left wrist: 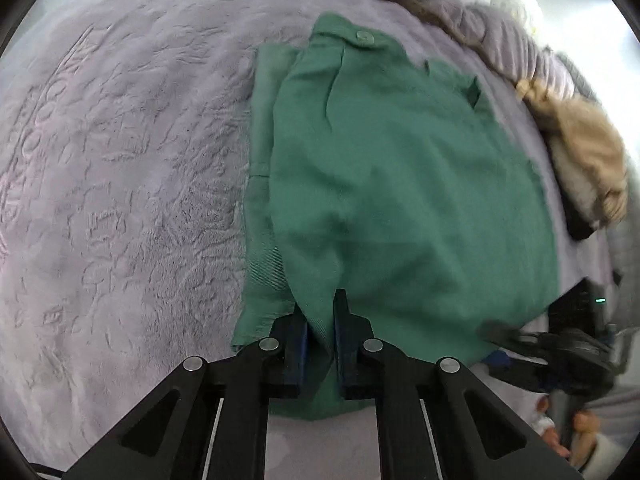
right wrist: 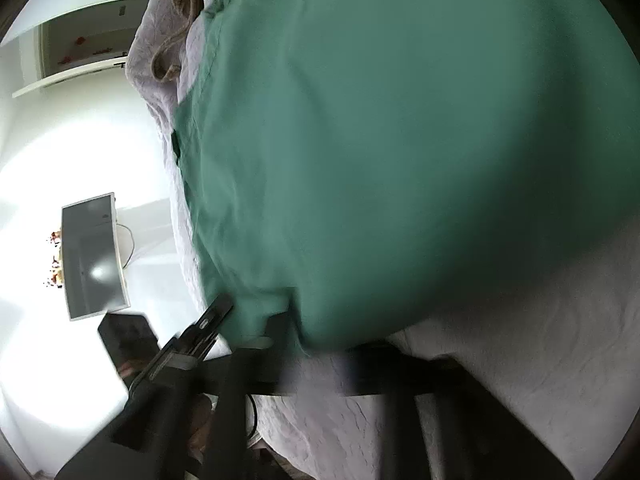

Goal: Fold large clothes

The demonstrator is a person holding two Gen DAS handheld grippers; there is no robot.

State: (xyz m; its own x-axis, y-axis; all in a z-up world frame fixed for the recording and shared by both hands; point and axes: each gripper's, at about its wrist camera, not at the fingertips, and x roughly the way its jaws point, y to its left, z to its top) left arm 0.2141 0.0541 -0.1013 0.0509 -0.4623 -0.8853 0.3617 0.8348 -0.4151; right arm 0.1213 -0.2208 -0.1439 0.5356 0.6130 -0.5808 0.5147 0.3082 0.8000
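Your left gripper [left wrist: 320,320] has its fingers clamped on the near edge of the green garment [left wrist: 400,184], a fold of the cloth pinched between the two blue pads. The garment lies partly folded on the bed's lilac blanket [left wrist: 120,184], one layer doubled over another, with a paler strip showing along its left side and a waistband with a button [left wrist: 364,37] at the far end. Beyond it, by the far edge of the bed, sits a tan fluffy thing [left wrist: 580,152] (too blurred to name).

Your right gripper [right wrist: 280,320] is badly smeared in its own view, but its fingers are together on the lower edge of the same green cloth, which fills most of that picture and drapes over the blanket. To the left of it you can see a white wall and a flat screen [right wrist: 92,256]. From the left view, your right gripper shows as a dark blur at the garment's lower right corner.
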